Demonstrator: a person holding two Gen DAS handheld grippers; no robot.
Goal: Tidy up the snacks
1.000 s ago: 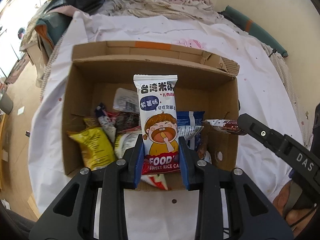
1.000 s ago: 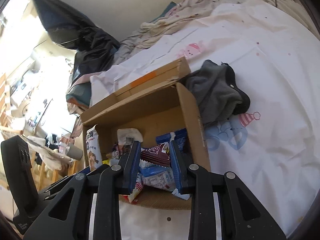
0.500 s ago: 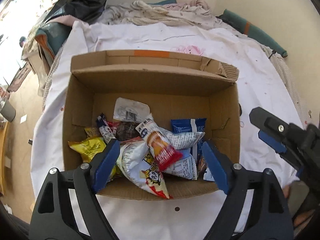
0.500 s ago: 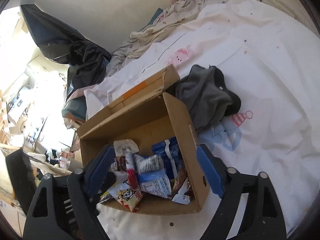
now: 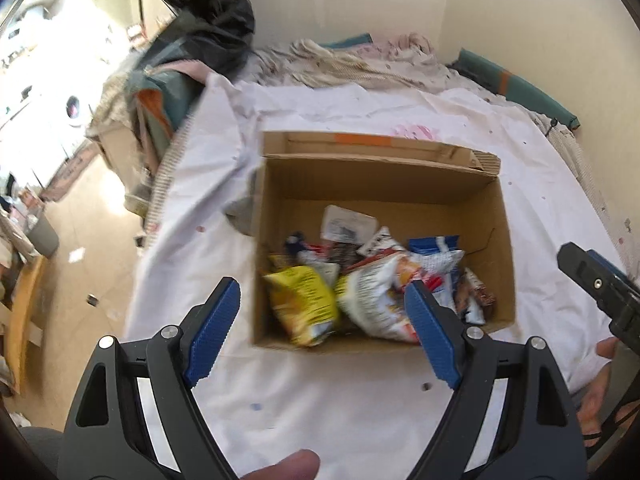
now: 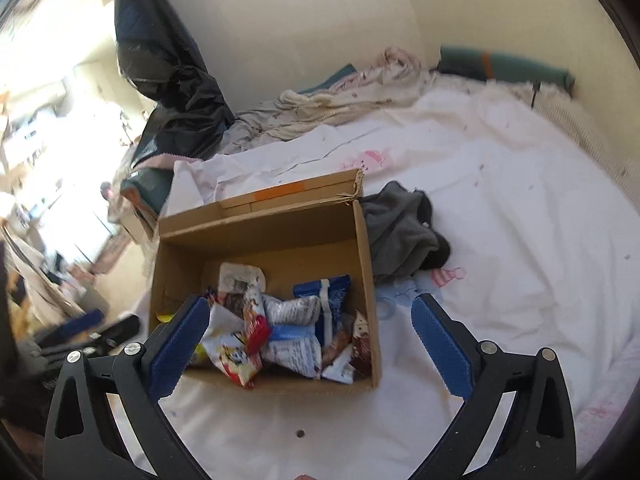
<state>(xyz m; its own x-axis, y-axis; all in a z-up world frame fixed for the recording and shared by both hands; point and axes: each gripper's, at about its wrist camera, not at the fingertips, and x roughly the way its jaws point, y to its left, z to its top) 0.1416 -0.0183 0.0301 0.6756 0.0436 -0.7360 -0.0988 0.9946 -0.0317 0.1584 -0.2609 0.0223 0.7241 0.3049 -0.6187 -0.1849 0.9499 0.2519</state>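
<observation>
An open cardboard box (image 5: 505, 216) sits on a white bed sheet and holds several snack packets: a yellow bag (image 5: 304, 300), a white rice-cake pack (image 5: 372, 292), a blue pack (image 5: 436, 248). The box also shows in the right wrist view (image 6: 366, 248), with a brown chocolate packet (image 6: 360, 344) by its right wall. My left gripper (image 5: 322, 326) is open and empty, above the box's near edge. My right gripper (image 6: 310, 338) is open and empty, above the box's near side. Part of the right gripper shows at the right of the left wrist view (image 5: 600, 284).
A grey garment (image 6: 400, 232) lies against the box's right side. Crumpled bedding (image 6: 352, 92) and a black bag (image 6: 176, 92) are at the back by the wall. The bed edge and floor (image 5: 92, 240) lie to the left. A small dark speck (image 6: 300, 433) is on the sheet.
Both grippers opened, dropping the rice-cake pack and the chocolate packet into the box. Both have since pulled back and up; the left view has swung left.
</observation>
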